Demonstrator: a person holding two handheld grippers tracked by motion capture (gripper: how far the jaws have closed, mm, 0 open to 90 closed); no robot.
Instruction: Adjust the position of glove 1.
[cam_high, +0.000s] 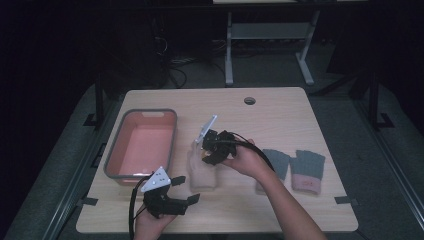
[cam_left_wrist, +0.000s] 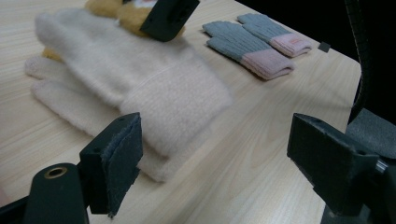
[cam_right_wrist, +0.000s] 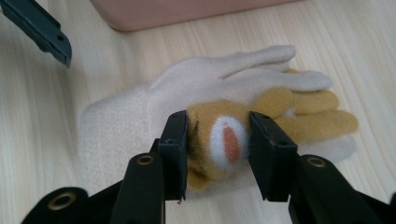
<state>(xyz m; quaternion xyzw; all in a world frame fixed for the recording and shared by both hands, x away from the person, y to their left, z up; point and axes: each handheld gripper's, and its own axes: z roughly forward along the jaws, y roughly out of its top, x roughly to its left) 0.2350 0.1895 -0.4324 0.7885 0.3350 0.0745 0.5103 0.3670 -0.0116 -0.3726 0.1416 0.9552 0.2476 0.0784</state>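
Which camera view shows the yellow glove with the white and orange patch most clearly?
The right gripper view: the yellow glove sits close between that gripper's jaws, above the cream glove. The left gripper view shows a yellow edge at the top. In the high view the hand hides it.

Bin (cam_high: 141, 143) at the table's (cam_high: 280, 107) left. Just right of it, mid-table, a glove (cam_high: 202, 172) lying flat, a plush toy (cam_right_wrist: 224, 140) above it between the right gripper's (cam_right_wrist: 218, 142) jaws. Farther right, two more gloves (cam_high: 295, 170) side by side. Left gripper (cam_high: 167, 202) at the near edge, just before the bin.
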